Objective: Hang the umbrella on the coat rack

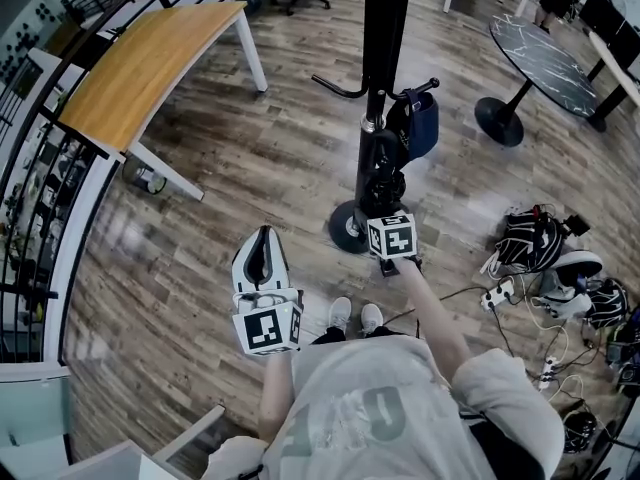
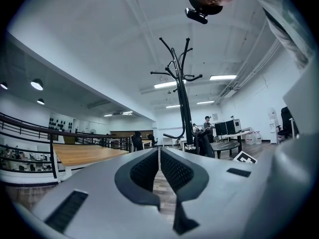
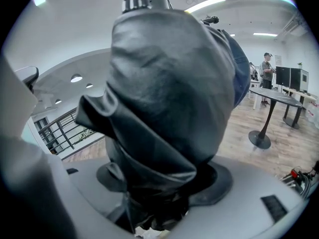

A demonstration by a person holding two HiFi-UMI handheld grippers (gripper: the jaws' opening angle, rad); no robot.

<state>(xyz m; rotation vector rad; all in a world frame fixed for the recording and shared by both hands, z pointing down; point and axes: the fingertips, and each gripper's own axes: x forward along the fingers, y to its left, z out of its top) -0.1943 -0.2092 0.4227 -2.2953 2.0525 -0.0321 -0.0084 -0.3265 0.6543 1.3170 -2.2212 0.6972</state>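
Note:
A black folded umbrella (image 1: pixel 384 160) hangs upright against the black coat rack (image 1: pixel 385 38), just above the rack's round base. In the right gripper view the umbrella (image 3: pixel 164 93) fills the frame, its silver collar at the top. My right gripper (image 1: pixel 386 206) points down at its lower end; the jaws stand wide with the umbrella's folds between them, and the pads do not visibly press on it. A blue bag (image 1: pixel 424 128) hangs from a hook beside it. My left gripper (image 1: pixel 263 236) is held level to the left, shut and empty, well short of the rack (image 2: pixel 187 108).
A wooden desk (image 1: pixel 150 63) stands at the back left beside a black railing (image 1: pixel 40 198). A dark round table (image 1: pixel 545 53) is at the back right. Bags, shoes and cables (image 1: pixel 545 253) lie on the floor at the right. My feet (image 1: pixel 355 316) are near the rack's base.

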